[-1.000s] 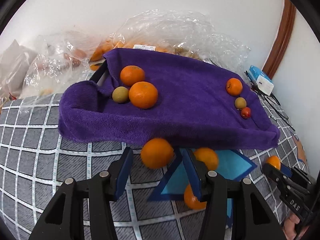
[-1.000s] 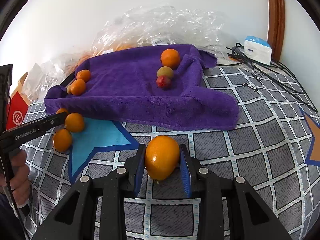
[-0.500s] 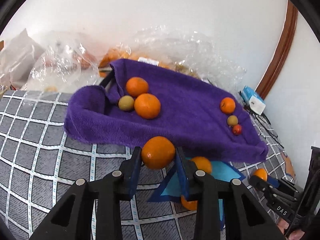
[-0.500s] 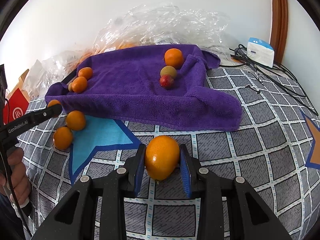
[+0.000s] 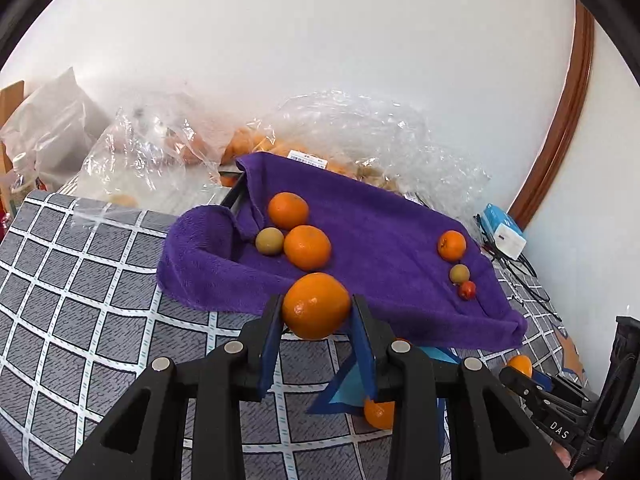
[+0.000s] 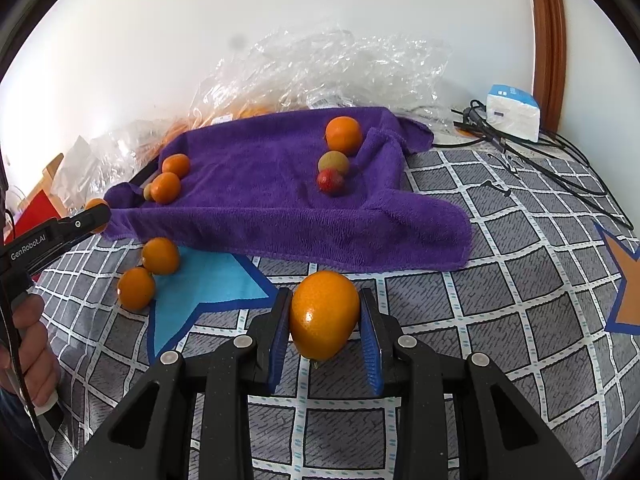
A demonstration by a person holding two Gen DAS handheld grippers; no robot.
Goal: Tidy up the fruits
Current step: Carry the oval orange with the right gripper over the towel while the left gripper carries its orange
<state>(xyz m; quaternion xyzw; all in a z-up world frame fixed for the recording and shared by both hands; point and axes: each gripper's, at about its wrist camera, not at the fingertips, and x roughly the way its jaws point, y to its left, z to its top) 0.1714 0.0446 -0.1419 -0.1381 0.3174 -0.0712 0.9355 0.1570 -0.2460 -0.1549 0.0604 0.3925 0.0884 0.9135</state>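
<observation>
My left gripper is shut on an orange and holds it above the bed, just before the near edge of the purple towel tray. The tray holds two oranges and a small green fruit at its left, and an orange, a green fruit and a red fruit at its right. My right gripper is shut on an orange in front of the tray. Two loose oranges lie on the blue star.
Clear plastic bags with more fruit lie behind the tray against the white wall. A white and blue box and black cables lie at the right. The chequered grey bedspread surrounds the tray.
My left gripper closed on the orange and lifted it up off the bed towards the tray. My right gripper has held its orange nearly still.
</observation>
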